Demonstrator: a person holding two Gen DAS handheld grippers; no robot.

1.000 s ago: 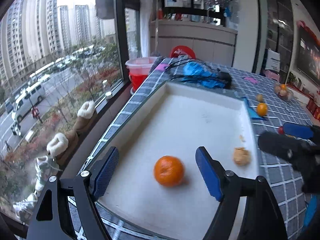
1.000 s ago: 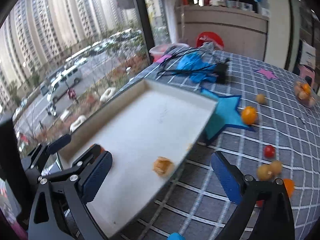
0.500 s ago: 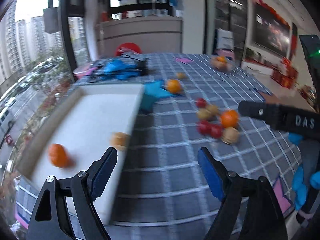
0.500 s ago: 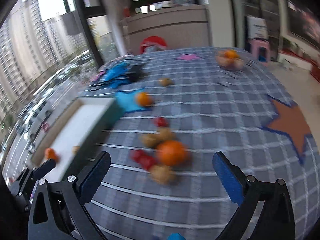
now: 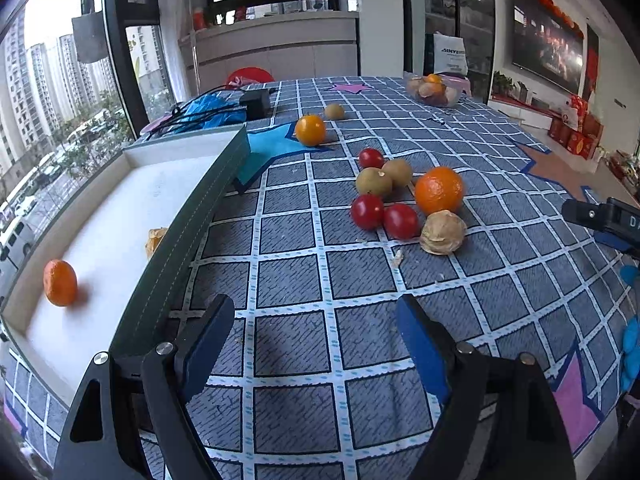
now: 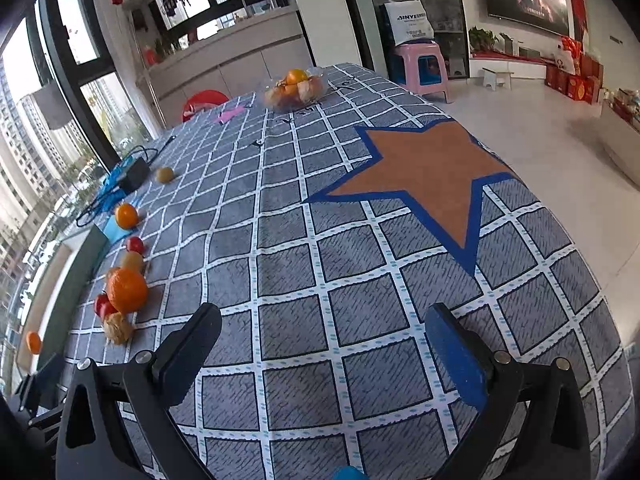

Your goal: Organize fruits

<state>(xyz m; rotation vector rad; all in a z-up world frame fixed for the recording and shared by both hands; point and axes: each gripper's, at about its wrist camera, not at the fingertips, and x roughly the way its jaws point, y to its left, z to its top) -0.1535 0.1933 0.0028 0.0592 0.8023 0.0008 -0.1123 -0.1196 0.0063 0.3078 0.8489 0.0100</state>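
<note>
**A:** Left wrist view, read left to right. What lies where?

**B:** At far left, the white tray [image 5: 120, 216] with its dark green wall, holding a small orange [image 5: 60, 282] and a husked fruit [image 5: 157, 237] just inside that wall. Beyond the wall, on the checked bench [image 5: 304, 344], a loose cluster: two red tomatoes [image 5: 367, 211] touching each other, two tan-green round fruits [image 5: 374, 181], a large orange [image 5: 439, 190] and a papery husked fruit [image 5: 443, 233]. Farther back, a yellow-orange fruit [image 5: 310, 130] on a blue star patch.

**A:** And the tools?

**B:** The left tool [image 5: 316, 340] has its pads well apart and empty, bare cloth between them, short of the cluster. The right tool [image 6: 324, 344] is likewise spread and empty, over bare bench; in its view the cluster sits far to the left (the far bowl of fruit [image 6: 296, 88] is well beyond either tool).

**A:** What could go wrong from here?

**B:** Judged from the layout: the cluster fruits touch, so a pad coming down between neighbours may nudge a round one and set it rolling across the bench. The tomatoes look soft and smooth; too firm a close could bruise one, too light a close could let it slip. The papery husk may crush. A carry into the tray must clear its raised wall, or the fruit may be knocked loose.
</note>
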